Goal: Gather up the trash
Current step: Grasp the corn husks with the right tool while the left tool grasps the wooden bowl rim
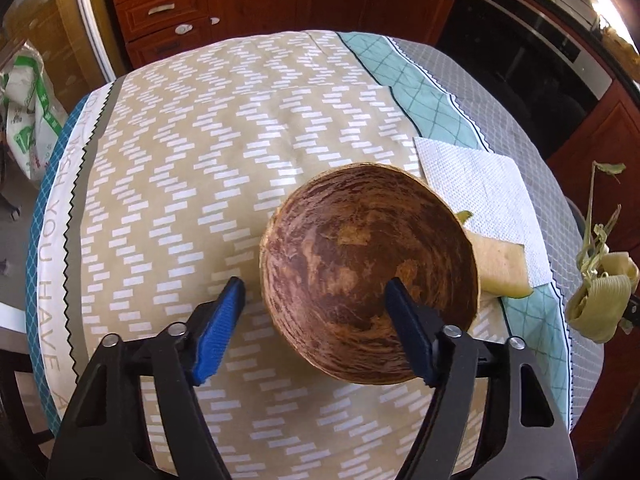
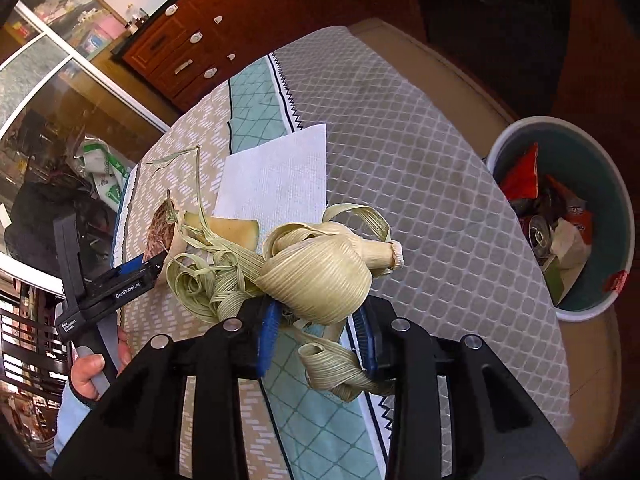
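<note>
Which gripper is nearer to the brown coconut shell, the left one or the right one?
Left. The left gripper has one finger inside the coconut shell and one outside its rim. The right gripper is off to the side, holding corn husks.

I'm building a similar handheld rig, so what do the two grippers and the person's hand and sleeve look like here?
Both the left gripper and right gripper have matte black, open-framed arms with silver pivot bolts and ribbed blue finger pads. The left one's body carries white "GenRobot.AI" lettering and a grey handle. The hand has a light blue sleeve.
</note>
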